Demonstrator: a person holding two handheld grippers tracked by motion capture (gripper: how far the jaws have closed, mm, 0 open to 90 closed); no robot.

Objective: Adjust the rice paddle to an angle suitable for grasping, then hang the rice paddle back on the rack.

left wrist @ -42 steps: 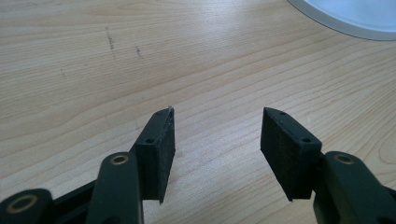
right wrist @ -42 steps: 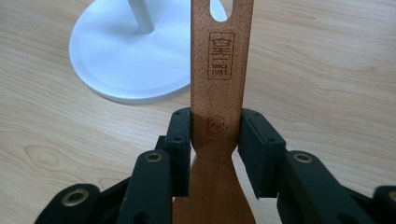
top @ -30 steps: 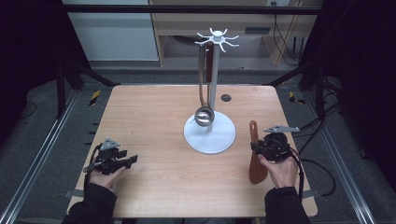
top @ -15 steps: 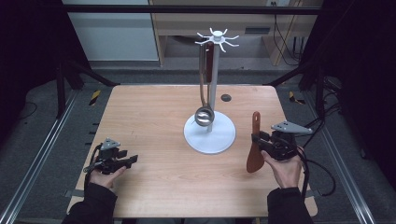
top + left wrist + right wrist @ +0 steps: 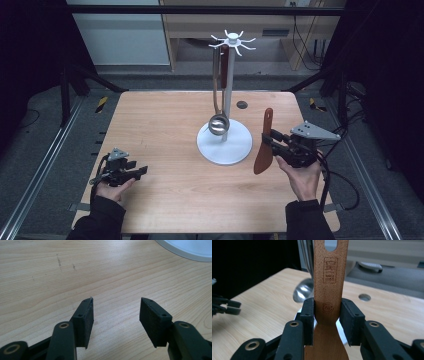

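Now that my right gripper (image 5: 270,141) has lifted the brown wooden spatula (image 5: 264,142) off the light wooden table (image 5: 160,130), jaws clamped on its neck, hanging looks next. My left gripper (image 5: 135,171) rests wide and empty at the near left. Beside the spatula, the white hook stand (image 5: 227,95) already carries a steel ladle (image 5: 218,102), crowding the approach.

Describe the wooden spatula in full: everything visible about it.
The wooden spatula is reddish-brown, with a flat blade that narrows into a straight handle. The handle bears a slot near its end and burnt-in stamps, one reading "SINCE 1983". It is clear of the table, nearly upright, handle up and blade down, right of the white stand's base. The right gripper clamps its neck between both pads.
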